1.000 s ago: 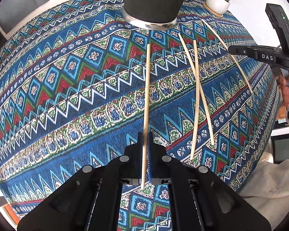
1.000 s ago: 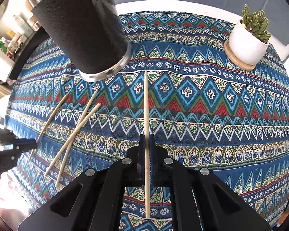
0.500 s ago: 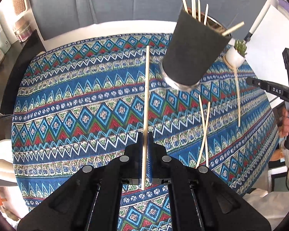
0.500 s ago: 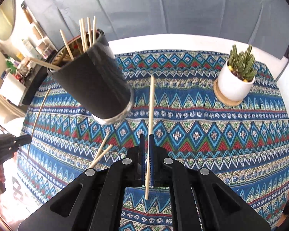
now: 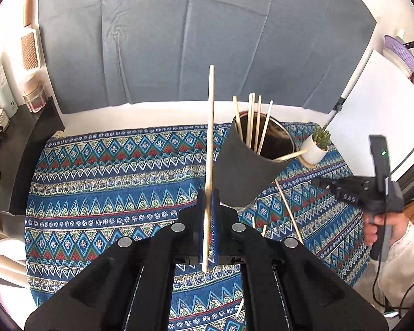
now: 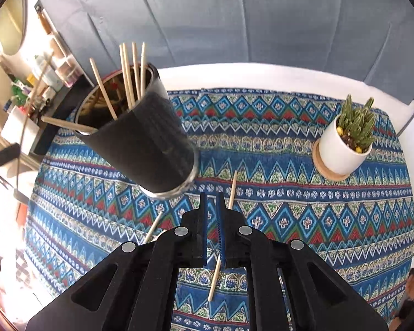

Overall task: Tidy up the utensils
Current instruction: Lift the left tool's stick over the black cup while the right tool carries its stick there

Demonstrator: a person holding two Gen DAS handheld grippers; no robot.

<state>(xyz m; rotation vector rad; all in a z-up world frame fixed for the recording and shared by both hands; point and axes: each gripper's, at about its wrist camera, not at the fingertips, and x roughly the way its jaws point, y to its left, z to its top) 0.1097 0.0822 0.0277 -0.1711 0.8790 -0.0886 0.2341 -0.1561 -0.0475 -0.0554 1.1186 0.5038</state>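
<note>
Lifting the left tool (image 5: 209, 209), I am clamping one chopstick (image 5: 210, 138) upright beside the black holder (image 5: 251, 171), higher than half a second ago and ready to drop in. My right tool (image 6: 213, 215) is now spread, its chopstick (image 6: 232, 190) slipping to the worktop (image 6: 317, 220).

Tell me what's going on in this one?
A person is gathering chopsticks into the black cup. The left hand-held gripper is shut on one chopstick, raised beside the cup. The right hand-held gripper is open; another chopstick shows past its fingers, ungripped. Several already stand in the cup.
</note>
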